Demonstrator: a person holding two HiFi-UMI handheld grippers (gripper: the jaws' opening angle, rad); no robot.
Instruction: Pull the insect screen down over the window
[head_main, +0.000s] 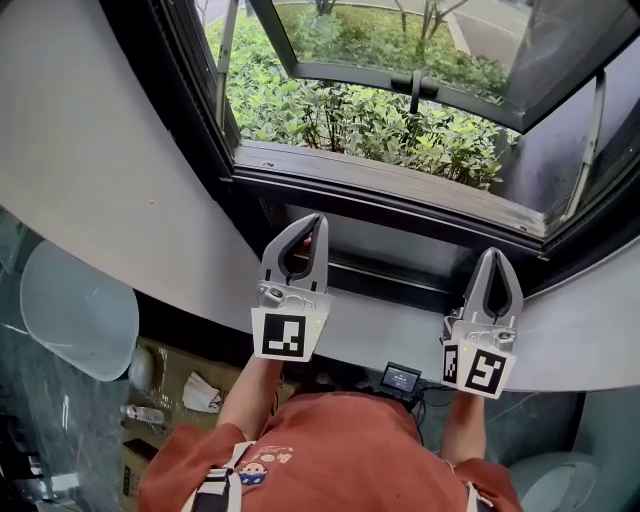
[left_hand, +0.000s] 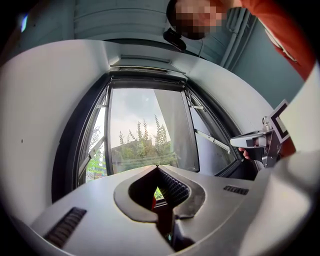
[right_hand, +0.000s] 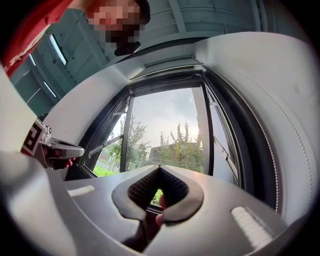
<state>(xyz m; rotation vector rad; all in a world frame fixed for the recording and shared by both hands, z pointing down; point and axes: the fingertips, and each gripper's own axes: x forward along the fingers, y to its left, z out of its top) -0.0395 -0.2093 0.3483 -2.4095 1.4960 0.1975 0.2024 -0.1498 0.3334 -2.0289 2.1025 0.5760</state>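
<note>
1. My left gripper has its jaws together with nothing between the pads. Only greenery shows through the gap behind the tips. It hangs above the white sill.
2. My right gripper is likewise closed and empty. In the head view it sits at 3 o'clock from the left one, well apart.
3. Both point at the window frame. Its lower rail lies at 12 o'clock, just beyond the tips. I see no contact.
4. The insect screen is not drawn: the opening is clear and the shrubs show unveiled past the open sash. No mesh is visible. I judge that it is rolled inside the grey housing across the head of the frame. In both gripper views that is at 12 o'clock, well above my tips.
5. Handling, as judgement: the mesh will be light, soft and easily torn, so only its stiff pull bar should be gripped. I would use 2 holds, spaced evenly about the middle, and pull straight towards 6 o'clock. An uneven pull may skew the screen in its side tracks.
</note>
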